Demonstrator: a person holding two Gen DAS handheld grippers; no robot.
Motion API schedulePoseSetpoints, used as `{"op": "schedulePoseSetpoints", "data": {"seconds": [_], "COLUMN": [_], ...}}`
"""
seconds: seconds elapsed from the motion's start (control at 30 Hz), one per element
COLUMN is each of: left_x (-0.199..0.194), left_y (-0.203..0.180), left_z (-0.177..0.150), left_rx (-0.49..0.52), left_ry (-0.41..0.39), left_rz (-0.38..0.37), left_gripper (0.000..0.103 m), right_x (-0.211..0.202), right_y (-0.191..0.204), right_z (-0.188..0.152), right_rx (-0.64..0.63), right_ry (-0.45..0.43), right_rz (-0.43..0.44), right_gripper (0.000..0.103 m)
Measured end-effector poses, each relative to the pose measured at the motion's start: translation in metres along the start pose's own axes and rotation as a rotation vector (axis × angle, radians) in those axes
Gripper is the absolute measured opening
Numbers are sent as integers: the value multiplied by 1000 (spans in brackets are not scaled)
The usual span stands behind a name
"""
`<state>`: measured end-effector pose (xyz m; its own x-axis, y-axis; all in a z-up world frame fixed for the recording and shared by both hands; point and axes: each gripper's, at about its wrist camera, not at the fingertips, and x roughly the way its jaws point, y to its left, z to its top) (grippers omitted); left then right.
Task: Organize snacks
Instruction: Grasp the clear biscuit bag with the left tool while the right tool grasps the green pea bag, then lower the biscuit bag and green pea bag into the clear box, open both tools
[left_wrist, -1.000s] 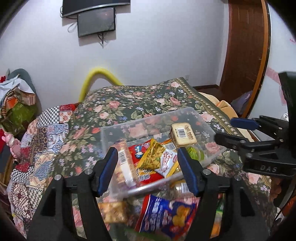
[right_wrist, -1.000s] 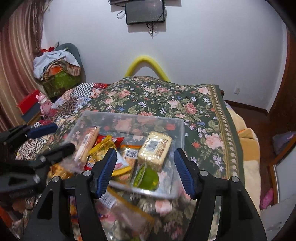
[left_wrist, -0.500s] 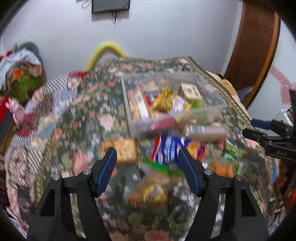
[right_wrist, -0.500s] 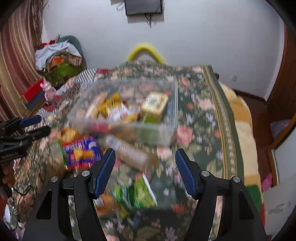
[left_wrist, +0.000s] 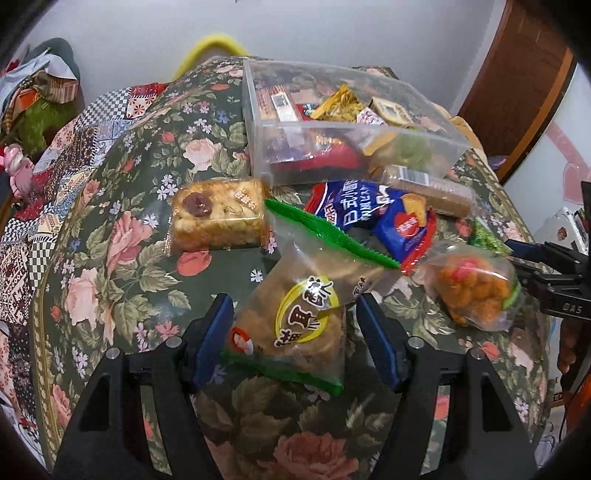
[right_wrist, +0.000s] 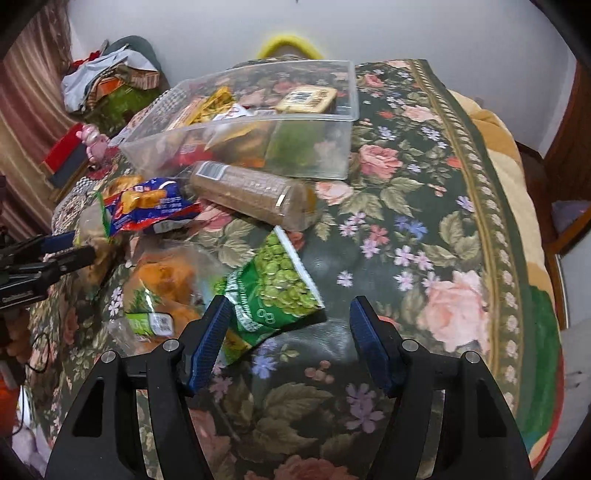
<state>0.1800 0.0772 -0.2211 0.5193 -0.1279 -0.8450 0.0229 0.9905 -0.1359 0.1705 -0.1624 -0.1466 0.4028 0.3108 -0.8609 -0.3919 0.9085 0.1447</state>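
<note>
A clear plastic bin (left_wrist: 258, 122) holding several snack packs sits on the flowered bedspread; it also shows in the right wrist view (right_wrist: 347, 110). My left gripper (left_wrist: 295, 314) is open, its fingers either side of a clear bag with a yellow label (left_wrist: 299, 317). Nearby lie a nut cake pack (left_wrist: 218, 218), a blue snack bag (left_wrist: 376, 218), a biscuit sleeve (left_wrist: 428, 188) and an orange puff bag (left_wrist: 472, 288). My right gripper (right_wrist: 290, 317) is open over a green pea bag (right_wrist: 277, 291), its left finger at the bag's edge.
The bedspread (right_wrist: 424, 229) drops off at its bordered right edge. A pile of clothes (right_wrist: 110, 81) and a pink toy (right_wrist: 94, 138) lie at the far left. A wooden door (left_wrist: 517, 85) stands to the right.
Both grippers have pulled back from the bin and dropped low over the loose snacks. The left now straddles the yellow-label bag, the right the green pea bag.
</note>
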Motion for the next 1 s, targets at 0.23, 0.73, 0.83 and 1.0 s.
{"op": "schedulePoseSetpoints", "data": {"seconds": [0.23,0.73,0.83,1.0], "left_x": [20,-8,-21,-45], "left_y": [3,15,16,8], "left_z": [0,-5,-1,10], "left_rx": [7,-33,-32,-23], "left_ry": [13,-75,-106,-163], "left_rz": [14,47,44,52], "left_gripper": [68,46,46,46], "right_x": [14,2,-3,-15], "right_y": [2,4,4,1], "right_z": [4,-1,-1,3], "right_rx": [42,25,20,27], "right_ry": [20,-37,-60,-98], "right_rz": [51,46,40,40], "right_gripper": [64,36,33,32]}}
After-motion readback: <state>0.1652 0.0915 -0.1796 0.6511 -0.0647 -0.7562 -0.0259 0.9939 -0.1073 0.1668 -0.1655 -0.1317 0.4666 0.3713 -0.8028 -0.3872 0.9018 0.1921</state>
